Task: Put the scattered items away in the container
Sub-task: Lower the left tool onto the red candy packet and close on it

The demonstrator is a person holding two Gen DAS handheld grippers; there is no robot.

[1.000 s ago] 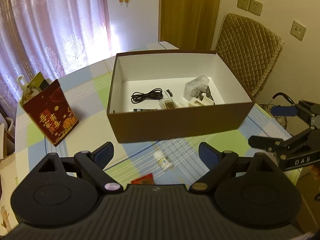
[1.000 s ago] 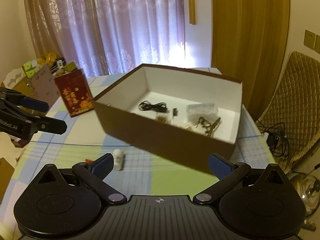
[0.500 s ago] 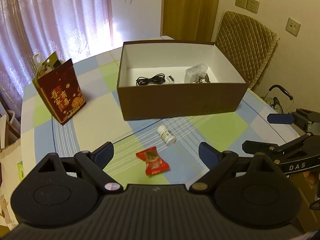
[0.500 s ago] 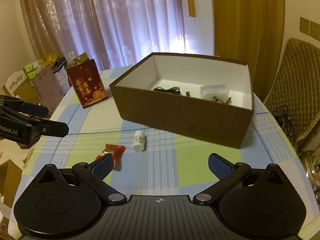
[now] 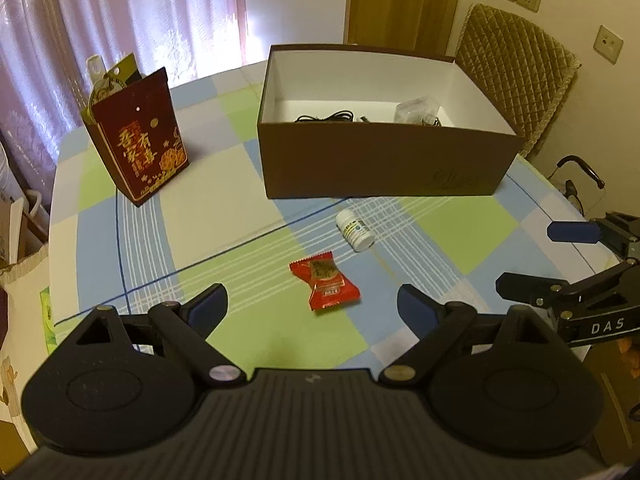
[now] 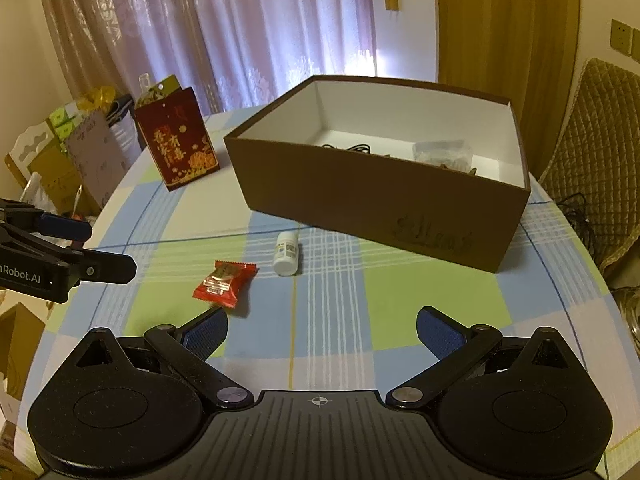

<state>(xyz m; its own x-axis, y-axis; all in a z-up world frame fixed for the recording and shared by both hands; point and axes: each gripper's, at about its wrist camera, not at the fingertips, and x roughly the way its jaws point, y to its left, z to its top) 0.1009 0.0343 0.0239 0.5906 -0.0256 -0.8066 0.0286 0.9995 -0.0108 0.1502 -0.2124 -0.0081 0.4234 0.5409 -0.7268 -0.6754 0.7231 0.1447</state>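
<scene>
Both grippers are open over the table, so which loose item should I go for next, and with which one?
Probably lower the left gripper onto the red candy packet: it lies loose on the cloth just ahead of the open fingers, nearer than the white bottle.

Counter [image 5: 248, 184]: checked cloth cover, matt, smooth.
Box [image 5: 384, 164]: matt brown cardboard outside, white paper lining inside.
Candy wrapper [image 5: 325, 286]: glossy red plastic film, crinkled.
Small bottle [image 5: 355, 230]: smooth white plastic, paper label.
Gift bag [image 5: 140, 140]: dark red paper, shiny gold print.
Fingers [image 6: 204, 334]: matt black plastic, textured blue pads.
</scene>
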